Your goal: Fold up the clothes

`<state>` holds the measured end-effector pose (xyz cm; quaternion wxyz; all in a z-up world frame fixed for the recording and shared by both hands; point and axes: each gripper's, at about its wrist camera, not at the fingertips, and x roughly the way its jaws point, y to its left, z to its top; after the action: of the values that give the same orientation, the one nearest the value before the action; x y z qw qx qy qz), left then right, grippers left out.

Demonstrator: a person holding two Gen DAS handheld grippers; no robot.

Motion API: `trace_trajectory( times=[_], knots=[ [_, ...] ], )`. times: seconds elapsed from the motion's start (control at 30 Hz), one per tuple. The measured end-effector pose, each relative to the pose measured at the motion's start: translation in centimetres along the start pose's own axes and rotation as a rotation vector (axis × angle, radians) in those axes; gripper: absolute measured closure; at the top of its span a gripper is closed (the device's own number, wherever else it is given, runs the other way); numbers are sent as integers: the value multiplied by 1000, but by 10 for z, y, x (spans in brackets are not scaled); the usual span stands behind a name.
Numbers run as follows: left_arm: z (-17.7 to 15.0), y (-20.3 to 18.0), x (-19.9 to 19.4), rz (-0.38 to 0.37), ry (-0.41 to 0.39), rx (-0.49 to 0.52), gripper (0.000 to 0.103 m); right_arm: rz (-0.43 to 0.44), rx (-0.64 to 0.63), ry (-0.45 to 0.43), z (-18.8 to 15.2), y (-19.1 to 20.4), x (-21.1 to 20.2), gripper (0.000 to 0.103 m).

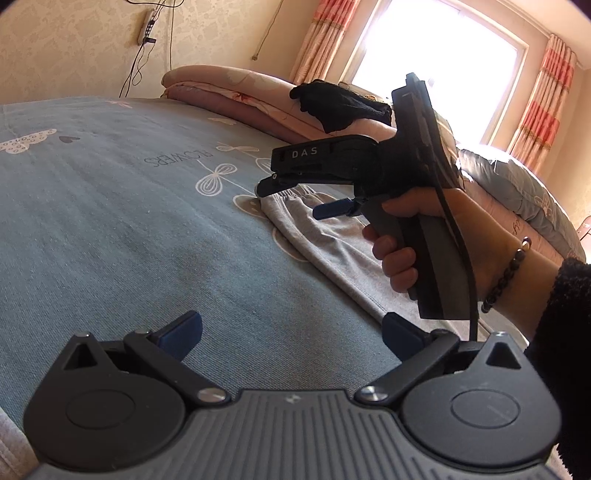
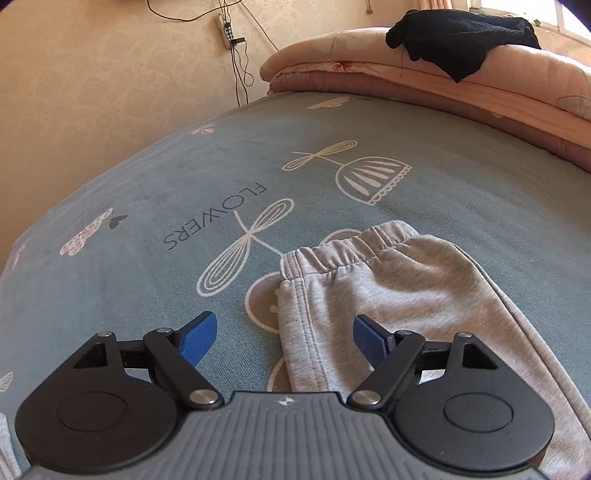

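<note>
Grey sweatpants [image 2: 388, 284] lie flat on the blue-grey bedsheet [image 2: 147, 177], elastic waistband toward the far side. My right gripper [image 2: 284, 338] hovers just above the pants' left edge, blue pads wide apart and open, nothing pressed between them. In the left wrist view the same pants [image 1: 325, 240] stretch to the right, and the right gripper [image 1: 295, 197] is seen from the side above the waistband, held by a hand [image 1: 402, 240]. My left gripper [image 1: 291, 328] stands open over bare sheet, beside the pants' near edge, gripping nothing.
Folded pink quilts [image 2: 424, 77] are stacked along the far side of the bed, with a black garment [image 2: 461, 40] on top. A power strip and cables [image 2: 227, 29] hang on the wall. A bright window with red-striped curtains [image 1: 554, 99] is at right.
</note>
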<state>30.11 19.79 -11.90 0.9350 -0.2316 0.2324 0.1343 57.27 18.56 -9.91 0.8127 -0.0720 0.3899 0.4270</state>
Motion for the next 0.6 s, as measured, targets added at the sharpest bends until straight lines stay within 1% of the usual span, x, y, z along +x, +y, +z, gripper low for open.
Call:
trace_trajectory(
  times=[0.07,0.13,0.17,0.2,0.23,0.27,0.3,0.33,0.4,0.43,0.47,0.53,0.57,0.6],
  knots=[
    [0,0,0,1,0,0,1,10,22,32,-1,-5,9,18],
    [1,0,0,2,-2,-1,1,-5,16,49,-2,-7,20,18],
    [1,0,0,1,-2,-1,1,-4,9,49,-1,-7,26,15],
    [1,0,0,1,-2,0,1,14,12,53,2,-6,27,9],
    [0,0,1,2,-2,3,1,32,16,58,4,-6,29,7],
    [0,-1,1,2,-1,4,1,52,4,58,8,-4,28,8],
    [0,-1,1,2,-1,5,1,88,-1,32,11,-5,20,12],
    [0,-1,1,0,0,3,1,125,-5,4,14,-5,11,13],
    [1,0,1,-4,1,-3,1,133,23,-78,19,-12,-8,14],
    [1,0,2,-6,1,-4,1,99,35,-95,21,-17,-14,20],
    [1,0,2,-6,2,-4,1,37,48,-92,23,-23,-16,27],
    [1,-1,2,-6,6,-1,1,-72,39,-43,22,-32,-12,67],
    [1,-1,3,-5,8,1,1,-126,28,-13,22,-37,-8,74],
    [1,-1,3,-6,9,3,1,-150,10,12,18,-41,-3,79]
  ],
)
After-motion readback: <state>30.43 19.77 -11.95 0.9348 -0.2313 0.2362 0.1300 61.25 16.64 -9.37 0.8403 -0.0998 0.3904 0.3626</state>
